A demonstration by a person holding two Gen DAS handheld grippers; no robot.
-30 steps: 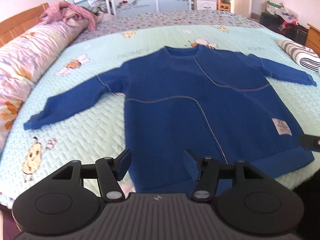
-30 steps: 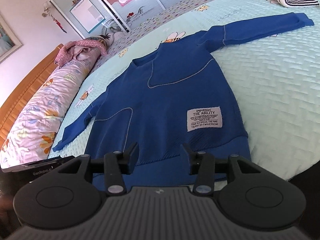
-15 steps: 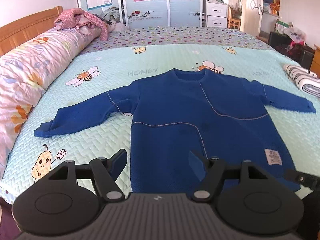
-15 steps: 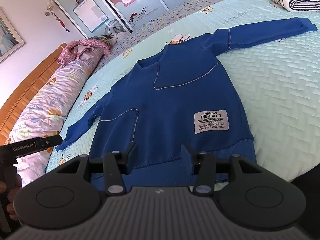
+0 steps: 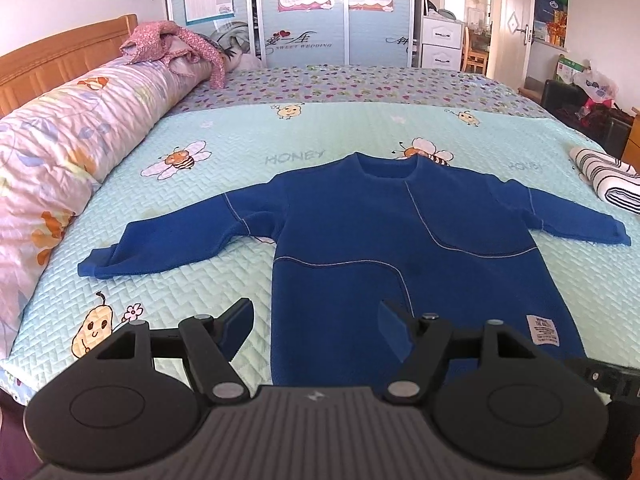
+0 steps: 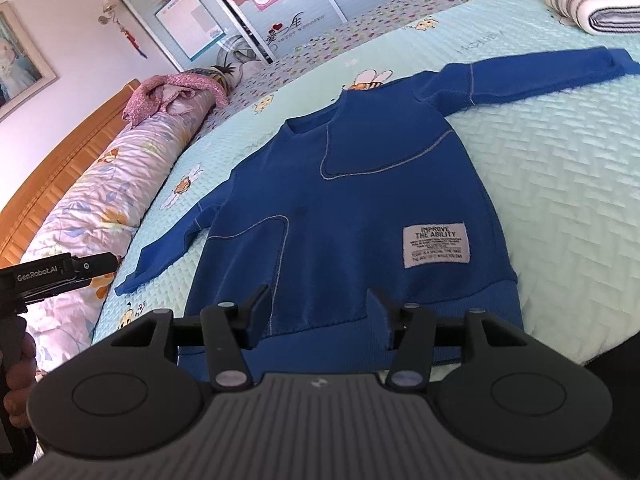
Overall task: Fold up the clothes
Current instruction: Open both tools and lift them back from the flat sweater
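A blue long-sleeved sweater [image 5: 380, 240] lies flat and face up on the light green bedspread [image 5: 168, 280], both sleeves spread out to the sides. A white label [image 6: 436, 245] sits near its hem. My left gripper [image 5: 316, 312] hovers open above the sweater's lower left corner, nothing between its fingers. My right gripper [image 6: 317, 296] hangs over the hem [image 6: 320, 344]; its jaws are opening and stand clear of the cloth. In the right wrist view the left gripper [image 6: 60, 270] shows at the far left, held by a hand.
A folded striped cloth [image 5: 608, 180] lies at the bed's right side. A long flowered bolster [image 5: 60, 152] runs along the left by the wooden headboard [image 5: 60, 60], with a pink garment [image 5: 172, 40] on it. The bed's near edge is just below the hem.
Both grippers have risen and drawn back from the hem, so more of the sweater and bed shows. Both pairs of jaws stand wider. The left gripper has come into the right wrist view.
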